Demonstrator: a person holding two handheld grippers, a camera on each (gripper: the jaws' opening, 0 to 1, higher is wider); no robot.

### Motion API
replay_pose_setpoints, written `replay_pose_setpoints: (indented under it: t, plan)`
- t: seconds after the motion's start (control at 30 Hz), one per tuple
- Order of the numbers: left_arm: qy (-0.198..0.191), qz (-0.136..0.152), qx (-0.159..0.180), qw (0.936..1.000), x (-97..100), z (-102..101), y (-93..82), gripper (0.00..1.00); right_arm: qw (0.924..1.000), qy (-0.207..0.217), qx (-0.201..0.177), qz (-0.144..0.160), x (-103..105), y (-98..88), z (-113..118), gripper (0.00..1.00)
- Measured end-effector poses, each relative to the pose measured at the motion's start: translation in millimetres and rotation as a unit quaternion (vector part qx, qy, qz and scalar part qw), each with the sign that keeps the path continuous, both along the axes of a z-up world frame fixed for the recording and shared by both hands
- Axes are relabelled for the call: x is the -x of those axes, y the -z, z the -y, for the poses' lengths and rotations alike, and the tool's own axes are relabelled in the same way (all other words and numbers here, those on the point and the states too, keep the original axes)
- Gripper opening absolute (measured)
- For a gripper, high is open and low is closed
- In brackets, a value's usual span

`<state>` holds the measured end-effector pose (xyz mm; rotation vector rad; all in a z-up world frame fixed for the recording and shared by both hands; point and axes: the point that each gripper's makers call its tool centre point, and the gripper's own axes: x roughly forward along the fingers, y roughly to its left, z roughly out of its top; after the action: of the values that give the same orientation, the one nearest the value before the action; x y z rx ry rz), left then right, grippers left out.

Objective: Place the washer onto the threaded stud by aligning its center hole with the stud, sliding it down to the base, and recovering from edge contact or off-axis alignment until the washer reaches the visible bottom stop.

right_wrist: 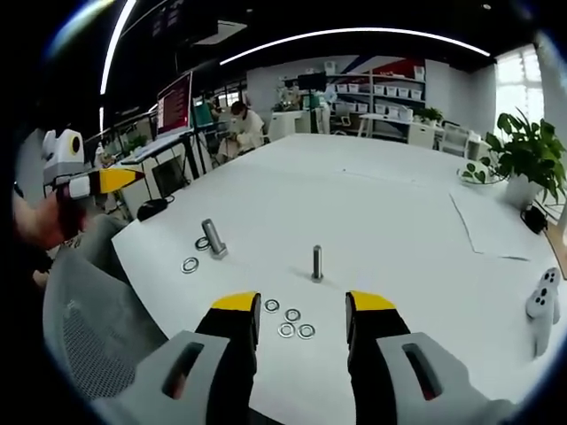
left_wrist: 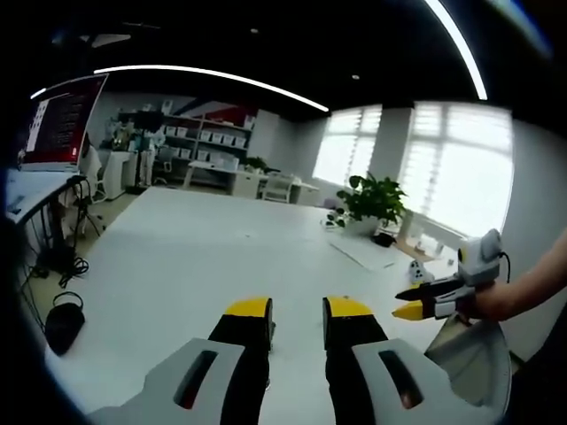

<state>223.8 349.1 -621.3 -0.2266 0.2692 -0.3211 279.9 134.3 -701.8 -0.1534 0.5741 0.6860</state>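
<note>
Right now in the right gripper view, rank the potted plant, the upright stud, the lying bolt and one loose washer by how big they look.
1. potted plant, though it stands farthest away
2. upright stud and lying bolt: too alike to rank
3. loose washer

White table (right_wrist: 372, 204), long and matte. Upon it stood one upright threaded stud (right_wrist: 316, 263); a second bolt (right_wrist: 213, 239) leaned beside two loose washers (right_wrist: 190, 265); four more washers (right_wrist: 291, 320) clustered nearer; a sheet of paper (right_wrist: 492, 226); a potted plant (right_wrist: 523, 164); a white controller (right_wrist: 542, 301).
</note>
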Motion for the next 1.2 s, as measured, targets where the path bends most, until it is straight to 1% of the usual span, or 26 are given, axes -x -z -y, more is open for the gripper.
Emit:
replay_pose_setpoints:
  t: [0.27,0.37,0.7,0.8,1.0,1.2]
  plan:
    - [0.008,-0.007,0.001,0.9999,1.2,0.9,4.0,0.21,0.9998,-0.013,0.005,-0.015,-1.5,5.4,-3.3,0.41]
    - [0.009,-0.009,0.0,0.9999,1.9,1.0,4.6,0.21,0.9994,-0.019,0.017,-0.022,-1.5,10.7,-2.5,0.41]
    - [0.011,-0.011,0.0,0.9999,2.0,0.4,5.1,0.21,0.9981,-0.027,0.035,-0.044,-6.6,21.0,-0.9,0.41]
    - [0.012,-0.011,-0.002,0.9999,2.6,0.8,4.8,0.2,0.9975,-0.028,0.039,-0.052,-5.9,23.9,-1.2,0.41]
    - [0.012,-0.017,-0.003,0.9998,4.5,1.9,7.2,0.2,0.9956,-0.038,0.054,-0.067,-3.7,35.3,-2.5,0.41]
    - [0.015,-0.023,-0.005,0.9996,7.5,3.8,9.2,0.2,0.9943,-0.045,0.058,-0.077,-1.8,39.5,-4.1,0.4]
